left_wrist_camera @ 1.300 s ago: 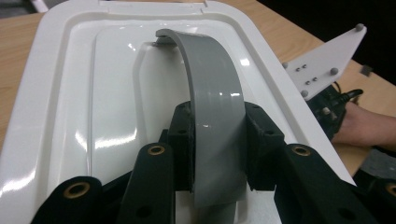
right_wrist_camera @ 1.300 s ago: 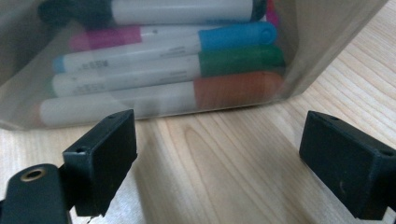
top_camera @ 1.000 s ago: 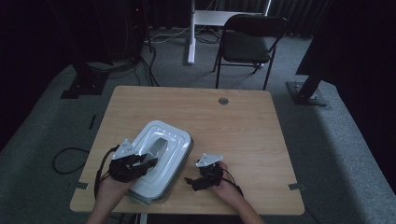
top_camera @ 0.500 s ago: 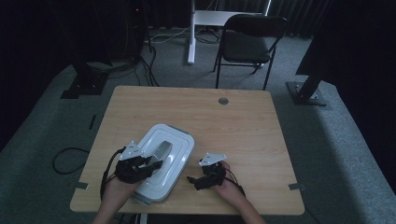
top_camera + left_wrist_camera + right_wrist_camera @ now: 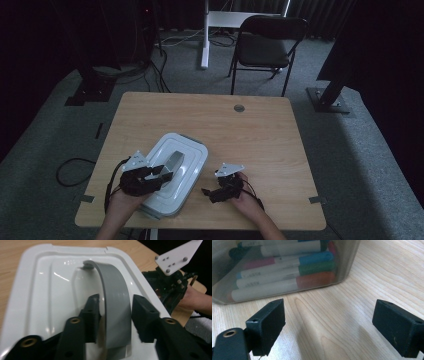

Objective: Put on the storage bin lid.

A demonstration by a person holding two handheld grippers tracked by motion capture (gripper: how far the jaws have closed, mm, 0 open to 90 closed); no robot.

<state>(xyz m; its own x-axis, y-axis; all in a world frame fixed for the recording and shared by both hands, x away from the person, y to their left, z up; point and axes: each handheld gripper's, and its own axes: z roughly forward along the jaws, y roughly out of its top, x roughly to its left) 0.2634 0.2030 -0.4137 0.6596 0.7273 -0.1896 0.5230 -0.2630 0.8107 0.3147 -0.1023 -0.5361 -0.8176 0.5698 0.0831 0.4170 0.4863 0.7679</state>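
The box (image 5: 172, 175) with a white lid (image 5: 45, 290) lies on the table (image 5: 260, 130) at about 7 o'clock from the table's middle, near the front edge. The left gripper (image 5: 162, 174) is above the lid, and the grey handle (image 5: 116, 312) stands between its jaws. The jaws have just been opening; there is a small gap on each side of the handle, so it is released. The right gripper (image 5: 207, 191) rests on the table at 3 o'clock of the box, wide open, holding nothing. Through the clear wall (image 5: 347, 255) coloured markers (image 5: 287, 277) are visible.
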